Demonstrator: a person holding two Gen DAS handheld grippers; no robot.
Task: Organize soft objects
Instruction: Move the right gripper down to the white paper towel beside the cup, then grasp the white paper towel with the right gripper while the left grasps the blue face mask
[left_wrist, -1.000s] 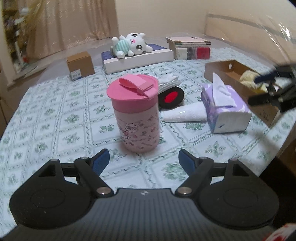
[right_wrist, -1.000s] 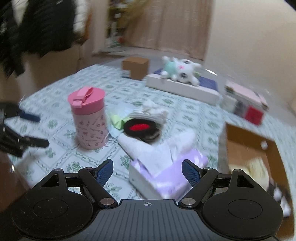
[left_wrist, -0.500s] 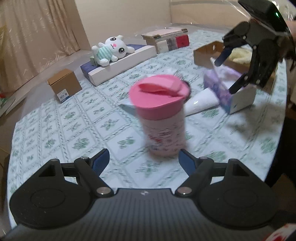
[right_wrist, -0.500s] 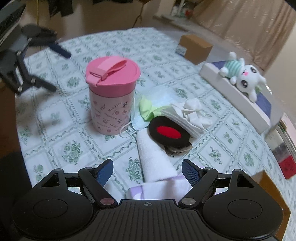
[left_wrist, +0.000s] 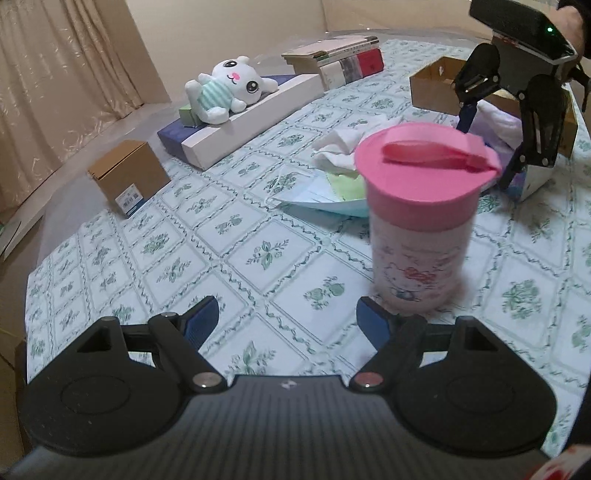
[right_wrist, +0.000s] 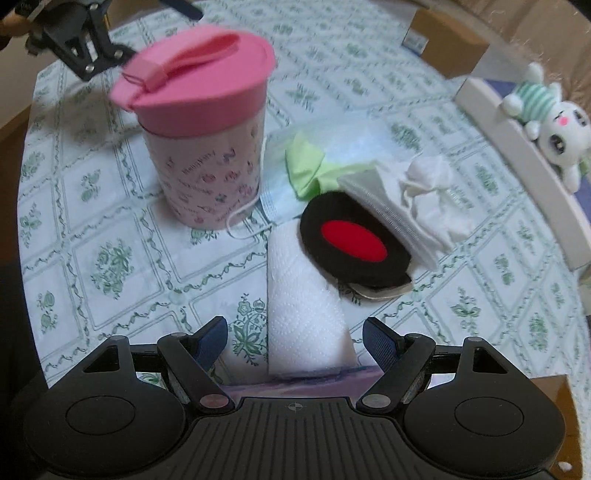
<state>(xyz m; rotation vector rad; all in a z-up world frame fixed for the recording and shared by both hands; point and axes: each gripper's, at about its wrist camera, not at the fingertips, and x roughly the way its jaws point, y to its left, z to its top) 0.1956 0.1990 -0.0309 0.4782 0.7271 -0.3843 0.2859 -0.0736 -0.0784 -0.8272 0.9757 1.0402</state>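
Both grippers empty, jaws spread wide, nothing between the pads.

Right gripper (right_wrist: 293, 338) pitched steeply down over the soft pile. The white paper-towel roll (right_wrist: 301, 295) lies directly ahead of it on the tablecloth (right_wrist: 110, 266), near end sitting in the gap between my jaws though untouched. Its long axis runs straight away from me, roughly along my pointing line, so the jaws already straddle it across its width. I judge a short drop and a squeeze would take it with no roll of the wrist needed.

Beyond the roll's far end: black pad with red oval (right_wrist: 352, 242), overlapping the roll. Right of that, white cloth bundle (right_wrist: 432, 199); behind, green cloth (right_wrist: 308, 171) and a pale blue face mask (right_wrist: 275, 199), its loop trailing beside the pink lidded cup (right_wrist: 207, 140). Plush rabbit (right_wrist: 554, 133) far right on a long white box (right_wrist: 517, 147).

Left gripper (left_wrist: 286, 319) sits lower-angled, the cup just ahead of its right finger (left_wrist: 373, 319) and blocking its line to the pile. Cardboard box (left_wrist: 436, 88) far right in that view, likely the destination.

Right hand is clearly nearer the soft things; left would have to go around the cup.
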